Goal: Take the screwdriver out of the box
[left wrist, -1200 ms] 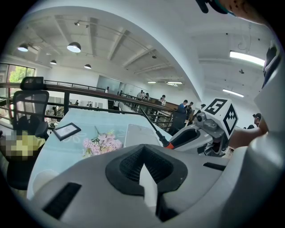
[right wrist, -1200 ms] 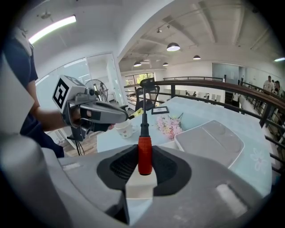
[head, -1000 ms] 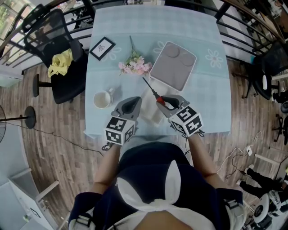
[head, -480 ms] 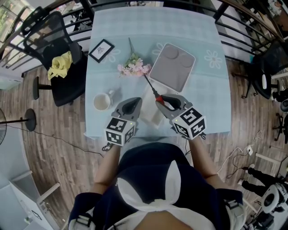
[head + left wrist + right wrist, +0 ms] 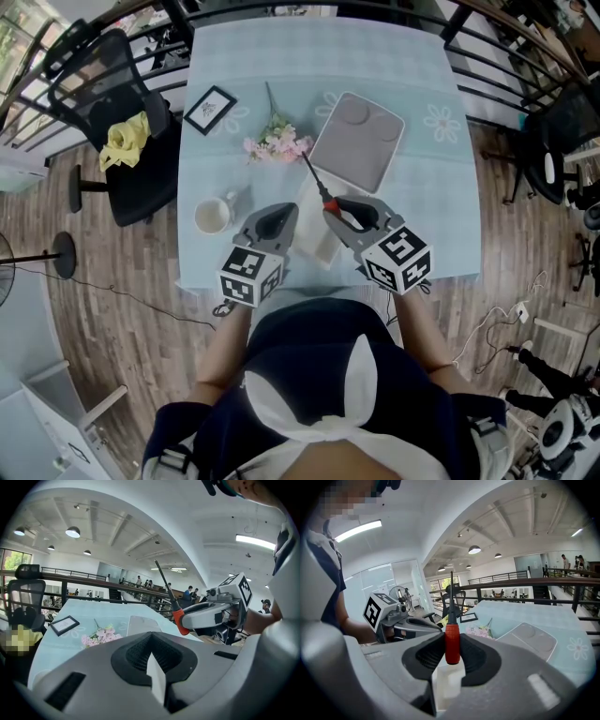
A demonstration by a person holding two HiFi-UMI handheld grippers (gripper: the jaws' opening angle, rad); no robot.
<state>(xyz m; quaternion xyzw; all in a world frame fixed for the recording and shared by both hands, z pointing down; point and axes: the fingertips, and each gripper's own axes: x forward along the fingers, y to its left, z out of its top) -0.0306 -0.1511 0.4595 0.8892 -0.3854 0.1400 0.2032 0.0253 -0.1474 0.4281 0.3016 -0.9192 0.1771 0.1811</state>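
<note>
Right gripper (image 5: pixel 334 210) is clamping the screwdriver (image 5: pixel 452 641) by its red handle, pads pressing on both sides. Shaft is sticking up and forward out of the jaws, pointing toward the gray tray (image 5: pixel 361 141) on the table (image 5: pixel 412 84). Screwdriver is hanging clear above the white box (image 5: pixel 447 684), which is sitting just below the jaws. Left gripper (image 5: pixel 154 667) is pinching a thin white edge of that box, jaws closed on it.
</note>
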